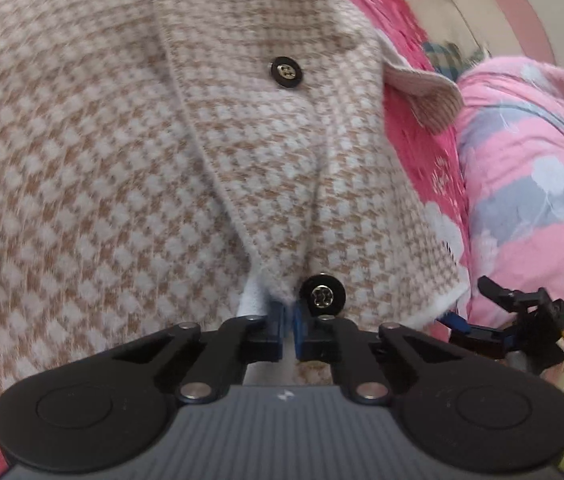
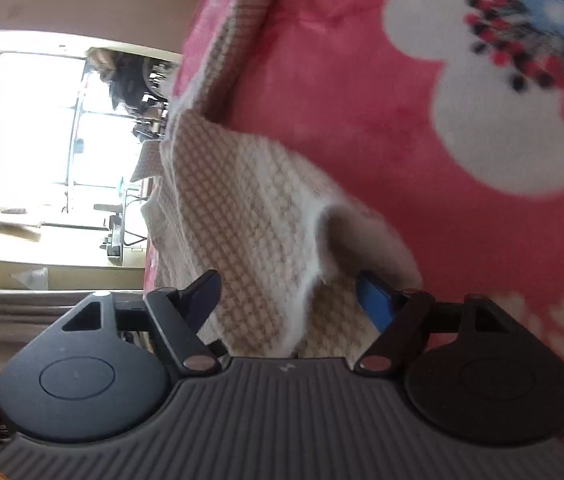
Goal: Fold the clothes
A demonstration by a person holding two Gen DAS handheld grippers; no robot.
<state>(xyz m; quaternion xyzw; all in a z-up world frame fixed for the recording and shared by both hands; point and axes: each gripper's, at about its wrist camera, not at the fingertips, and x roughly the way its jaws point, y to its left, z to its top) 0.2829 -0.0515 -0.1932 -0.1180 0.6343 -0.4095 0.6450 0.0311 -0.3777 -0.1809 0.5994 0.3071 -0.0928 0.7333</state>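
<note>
Cardigan is spread on the pink blanket, its front edge pinched in the left gripper. The right gripper, jaws apart, should be closed on the hem before lifting.

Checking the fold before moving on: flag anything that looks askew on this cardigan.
The cardigan lies rumpled: its ribbed corner is flipped back onto the pink blanket, underside showing. No damage visible.

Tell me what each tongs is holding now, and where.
Left tongs: pinching the checked cardigan at its front edge beside the lower button. Right tongs: open, holding nothing.
</note>
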